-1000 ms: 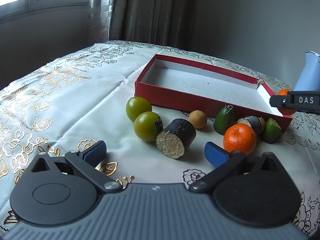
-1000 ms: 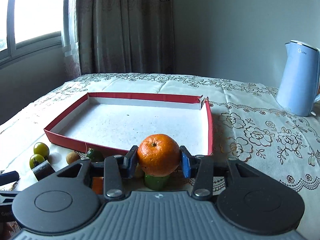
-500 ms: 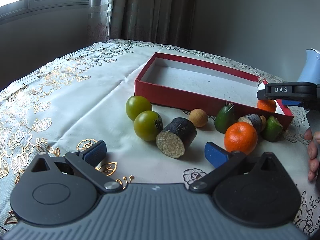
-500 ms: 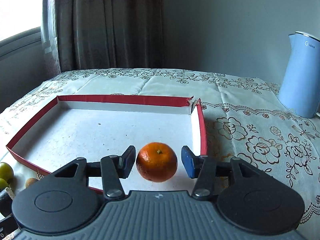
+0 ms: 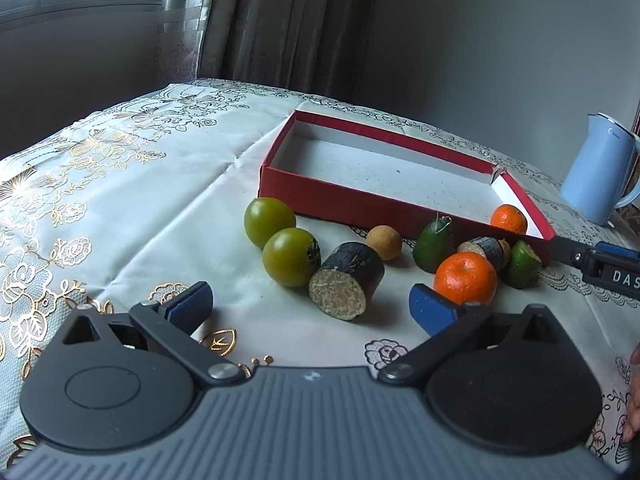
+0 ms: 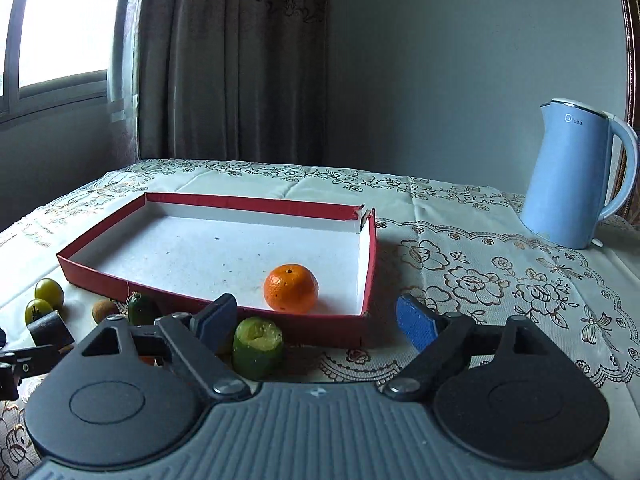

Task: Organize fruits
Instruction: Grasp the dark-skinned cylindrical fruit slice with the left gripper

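A red box point(image 5: 360, 208) with a white floor lies on the tablecloth; it also shows in the right wrist view point(image 6: 372, 264). One orange point(image 6: 291, 288) rests inside it near the front right corner, also seen from the left point(image 5: 508, 219). In front of the box lie two green round fruits point(image 5: 270, 220) point(image 5: 291, 256), a dark cut cylinder point(image 5: 346, 280), a small brown fruit point(image 5: 383, 243), a green fruit point(image 5: 433, 244), a second orange point(image 5: 466, 278) and a cut green piece point(image 6: 258, 342). My left gripper point(image 5: 310, 306) is open and empty before them. My right gripper point(image 6: 316, 320) is open, empty, just outside the box's front wall.
A light blue kettle point(image 6: 576, 176) stands at the right rear of the table. Curtains and a window are behind. The floral tablecloth point(image 5: 120, 200) stretches to the left. A second dark cut piece point(image 5: 482, 248) lies beside the orange outside the box.
My right gripper carried the orange over the box, opened and let it go onto the box floor, then drew back toward me. My left gripper has stayed put and open.
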A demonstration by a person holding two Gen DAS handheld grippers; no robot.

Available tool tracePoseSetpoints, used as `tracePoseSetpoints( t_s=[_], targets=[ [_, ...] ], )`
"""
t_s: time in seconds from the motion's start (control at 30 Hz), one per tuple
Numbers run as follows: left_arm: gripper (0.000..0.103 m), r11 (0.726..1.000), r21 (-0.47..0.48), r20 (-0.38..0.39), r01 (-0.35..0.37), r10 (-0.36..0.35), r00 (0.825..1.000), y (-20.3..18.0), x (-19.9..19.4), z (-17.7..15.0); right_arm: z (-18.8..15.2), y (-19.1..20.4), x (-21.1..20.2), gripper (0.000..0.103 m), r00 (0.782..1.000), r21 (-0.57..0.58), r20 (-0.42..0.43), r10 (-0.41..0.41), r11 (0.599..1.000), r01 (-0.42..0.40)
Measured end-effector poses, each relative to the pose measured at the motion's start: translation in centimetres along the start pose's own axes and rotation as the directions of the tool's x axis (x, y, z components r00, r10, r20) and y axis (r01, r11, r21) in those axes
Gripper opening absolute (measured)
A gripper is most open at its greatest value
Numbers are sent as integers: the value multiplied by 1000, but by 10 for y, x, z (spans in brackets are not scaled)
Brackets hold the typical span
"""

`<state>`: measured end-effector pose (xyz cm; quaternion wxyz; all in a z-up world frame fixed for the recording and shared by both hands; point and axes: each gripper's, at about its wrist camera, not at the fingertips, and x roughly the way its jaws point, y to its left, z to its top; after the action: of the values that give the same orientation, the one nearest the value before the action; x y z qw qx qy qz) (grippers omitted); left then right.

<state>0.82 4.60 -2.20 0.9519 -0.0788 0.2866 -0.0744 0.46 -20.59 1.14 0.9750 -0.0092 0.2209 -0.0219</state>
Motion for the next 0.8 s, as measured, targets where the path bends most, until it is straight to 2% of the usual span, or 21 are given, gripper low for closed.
tracePoseSetpoints(
  t_s=[0.1, 0.2, 0.33, 0.5, 0.6, 0.67, 0.8],
  targets=[
    [103, 998, -15, 18, 56, -56, 998, 2, -2, 1, -9, -2, 6, 88, 1000, 9, -26, 0, 1000, 0],
    [103, 997, 6, 25, 77, -77, 997, -1, -5, 0, -9, -3, 7, 88, 1000, 14, -26, 17, 1000, -16],
    [103, 990, 79, 44, 115, -119, 992, -13, -8, -1, -10, -6, 8, 88, 999, 27, -39, 34, 999, -33],
    [103, 974, 151, 27, 170, -176, 984, -26, -6, -3, -10, -15, 11, 88, 997, 82, -45, 60, 995, -56],
    [99, 967, 167, -5, 195, -197, 980, -29, 2, -1, -11, -18, 11, 88, 996, 100, -48, 70, 993, -65],
    [92, 968, 157, -32, 194, -192, 981, -27, 10, 2, -11, -18, 12, 88, 996, 99, -50, 71, 993, -66],
    [85, 971, 134, -61, 197, -190, 980, -22, 20, 6, -11, -18, 12, 88, 996, 100, -52, 78, 992, -73]
  ],
)
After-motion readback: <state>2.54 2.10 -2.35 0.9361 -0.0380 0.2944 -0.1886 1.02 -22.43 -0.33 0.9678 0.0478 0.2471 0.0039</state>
